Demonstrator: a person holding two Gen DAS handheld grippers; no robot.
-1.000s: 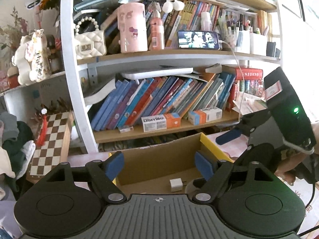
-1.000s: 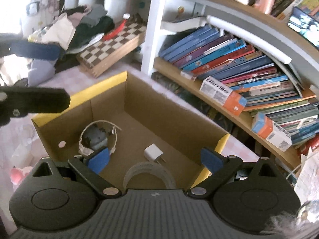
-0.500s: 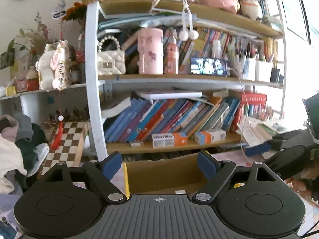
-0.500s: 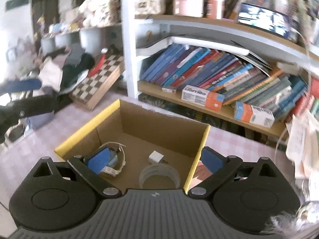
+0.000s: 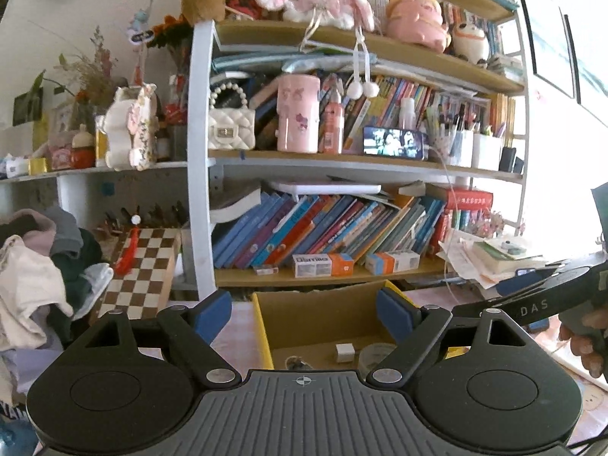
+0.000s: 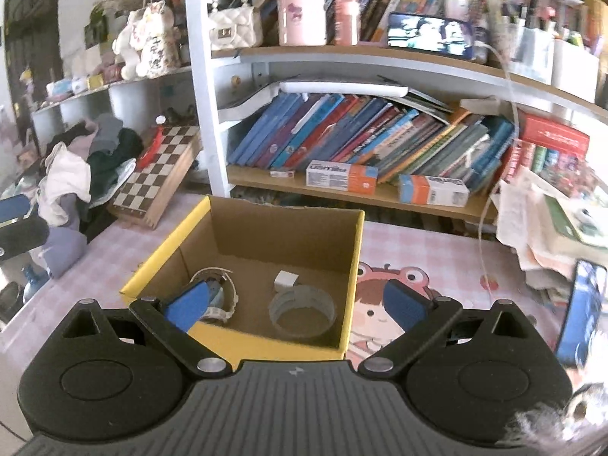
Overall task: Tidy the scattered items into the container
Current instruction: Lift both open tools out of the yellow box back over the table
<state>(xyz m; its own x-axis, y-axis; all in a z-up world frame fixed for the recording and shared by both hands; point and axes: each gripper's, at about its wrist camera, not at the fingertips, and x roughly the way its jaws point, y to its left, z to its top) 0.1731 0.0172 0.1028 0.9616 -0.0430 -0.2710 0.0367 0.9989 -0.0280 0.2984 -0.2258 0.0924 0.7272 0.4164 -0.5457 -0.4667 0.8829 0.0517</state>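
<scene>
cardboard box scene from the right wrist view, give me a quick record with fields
container: cardboard box, open top, on the pink checked tablecloth
inside: wristwatch, white charger block, clear tape roll
left tool: open, empty
right tool: open, empty, above the box's near edge
beside box: phone at the right of the cloth
behind: bookshelf

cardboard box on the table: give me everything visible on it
The open-topped brown cardboard box has yellow outer faces and yellow rim edges, and sits upright on the pink checked tablecloth before the bookshelf. Inside on its floor lie a white-strapped watch, a small white charger cube and a clear tape roll. Neither gripper touches it.
</scene>
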